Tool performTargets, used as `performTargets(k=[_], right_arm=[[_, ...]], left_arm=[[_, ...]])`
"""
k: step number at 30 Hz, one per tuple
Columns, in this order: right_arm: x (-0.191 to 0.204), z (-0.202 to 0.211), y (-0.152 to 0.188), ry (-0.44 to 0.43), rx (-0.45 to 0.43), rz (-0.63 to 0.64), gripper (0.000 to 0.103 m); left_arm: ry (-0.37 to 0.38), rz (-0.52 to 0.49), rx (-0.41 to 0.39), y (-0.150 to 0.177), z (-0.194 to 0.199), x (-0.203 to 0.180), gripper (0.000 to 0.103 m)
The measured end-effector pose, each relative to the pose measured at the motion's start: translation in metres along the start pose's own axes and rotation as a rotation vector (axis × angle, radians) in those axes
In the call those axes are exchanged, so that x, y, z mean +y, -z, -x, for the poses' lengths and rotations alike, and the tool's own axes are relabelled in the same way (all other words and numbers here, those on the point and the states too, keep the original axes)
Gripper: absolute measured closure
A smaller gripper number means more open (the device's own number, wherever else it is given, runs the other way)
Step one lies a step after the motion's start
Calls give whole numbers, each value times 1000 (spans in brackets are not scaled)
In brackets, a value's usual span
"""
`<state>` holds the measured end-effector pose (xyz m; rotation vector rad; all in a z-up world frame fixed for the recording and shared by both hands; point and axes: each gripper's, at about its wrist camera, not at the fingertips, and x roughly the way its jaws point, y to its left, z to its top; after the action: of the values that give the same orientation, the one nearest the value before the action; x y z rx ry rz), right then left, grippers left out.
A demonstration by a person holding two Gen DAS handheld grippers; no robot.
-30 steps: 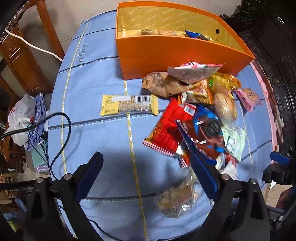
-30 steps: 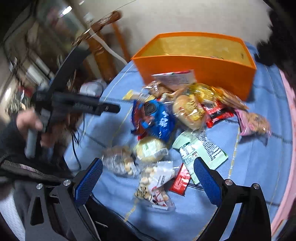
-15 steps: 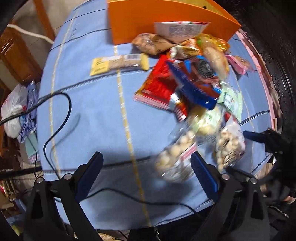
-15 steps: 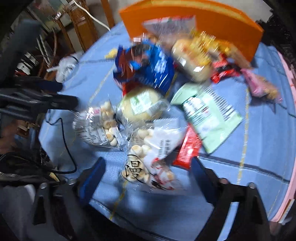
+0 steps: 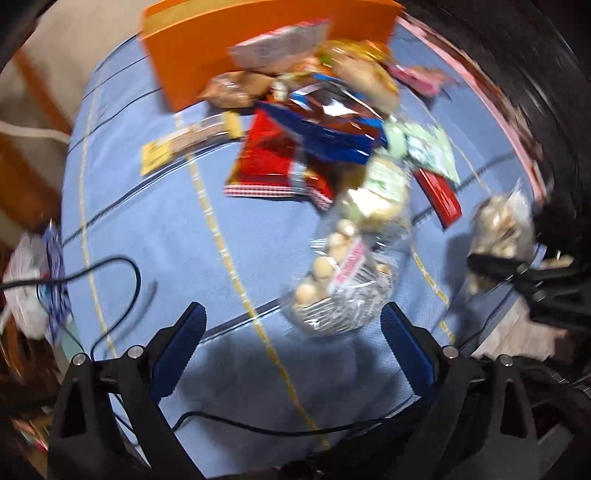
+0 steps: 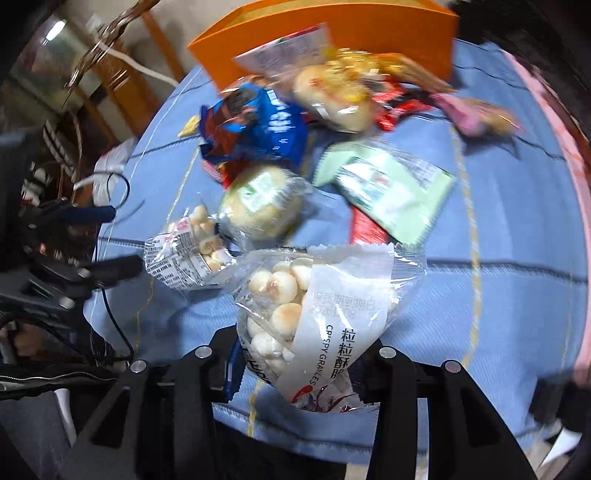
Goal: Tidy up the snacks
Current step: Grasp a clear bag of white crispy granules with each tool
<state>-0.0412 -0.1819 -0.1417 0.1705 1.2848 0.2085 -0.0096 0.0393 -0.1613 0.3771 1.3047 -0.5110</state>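
In the right wrist view we see our right gripper (image 6: 295,365) at the bottom centre, clamped on a clear bag of round puffs (image 6: 314,317). Its white label reads "CRISPY GRANULES" beside Chinese characters, with a faint date line above that we cannot make out in full. Left of it lies a second clear puff bag (image 6: 184,254) with a panel of small print too fine to read. Behind that sits a wrapped round bun (image 6: 262,206) with a green-and-white sticker. A pale green packet (image 6: 388,192) lies to the right of centre, and a blue packet (image 6: 266,125) in the upper middle carries blurred white lettering. The orange box (image 6: 332,33) stands along the top edge, on the blue tablecloth (image 6: 498,229).

In the left wrist view, badly blurred, our left gripper (image 5: 291,350) has its blue pads wide apart with nothing between them. A yellow bar (image 5: 188,142) lies in the upper left, apart from the pile.
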Motion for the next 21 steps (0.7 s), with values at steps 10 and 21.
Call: performTargets(k=[10, 21], right_arm=[[-17, 8, 2, 1, 13, -6, 58], [-23, 47, -54, -131, -71, 75, 58]], left_arm=[[72, -14, 121, -15, -51, -18, 44], [125, 72, -32, -12, 24, 5, 64]])
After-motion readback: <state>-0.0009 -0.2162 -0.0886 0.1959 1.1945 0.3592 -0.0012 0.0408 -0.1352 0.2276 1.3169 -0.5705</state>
